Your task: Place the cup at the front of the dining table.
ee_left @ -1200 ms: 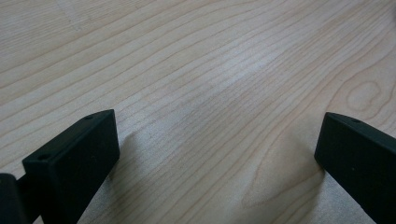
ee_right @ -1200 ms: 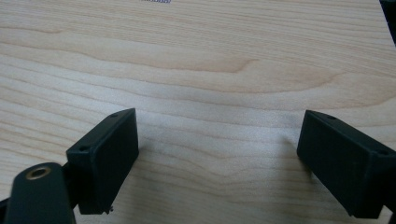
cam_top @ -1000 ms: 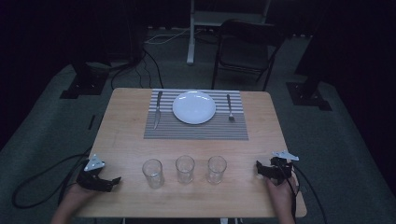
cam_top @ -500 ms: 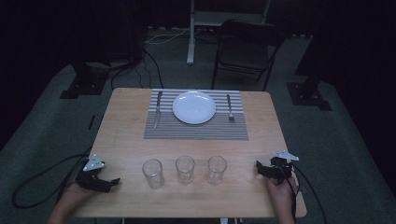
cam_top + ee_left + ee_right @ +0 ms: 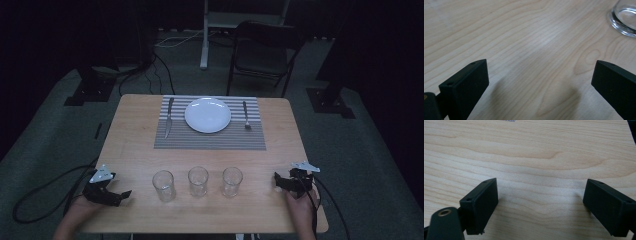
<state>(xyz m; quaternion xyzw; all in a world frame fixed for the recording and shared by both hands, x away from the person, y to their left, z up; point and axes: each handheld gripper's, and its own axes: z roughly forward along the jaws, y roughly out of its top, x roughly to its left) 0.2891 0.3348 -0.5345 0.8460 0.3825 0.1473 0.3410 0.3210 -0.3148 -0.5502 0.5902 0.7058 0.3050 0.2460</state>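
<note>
Three empty clear glasses stand in a row near the table's front: left glass (image 5: 163,185), middle glass (image 5: 198,180), right glass (image 5: 232,181). My left gripper (image 5: 120,196) rests on the wood to the left of them, open, jaws pointing toward the left glass. In the left gripper view its jaws (image 5: 541,82) stand wide apart over bare wood, with a glass base (image 5: 625,20) at the top right. My right gripper (image 5: 278,182) lies right of the row, open, with only wood between its jaws (image 5: 540,200).
A striped placemat (image 5: 210,140) at the far middle of the wooden table (image 5: 135,150) carries a white plate (image 5: 207,114), a knife (image 5: 169,117) on its left and a fork (image 5: 246,116) on its right. A chair (image 5: 262,55) stands beyond the table. Cables trail off both grippers.
</note>
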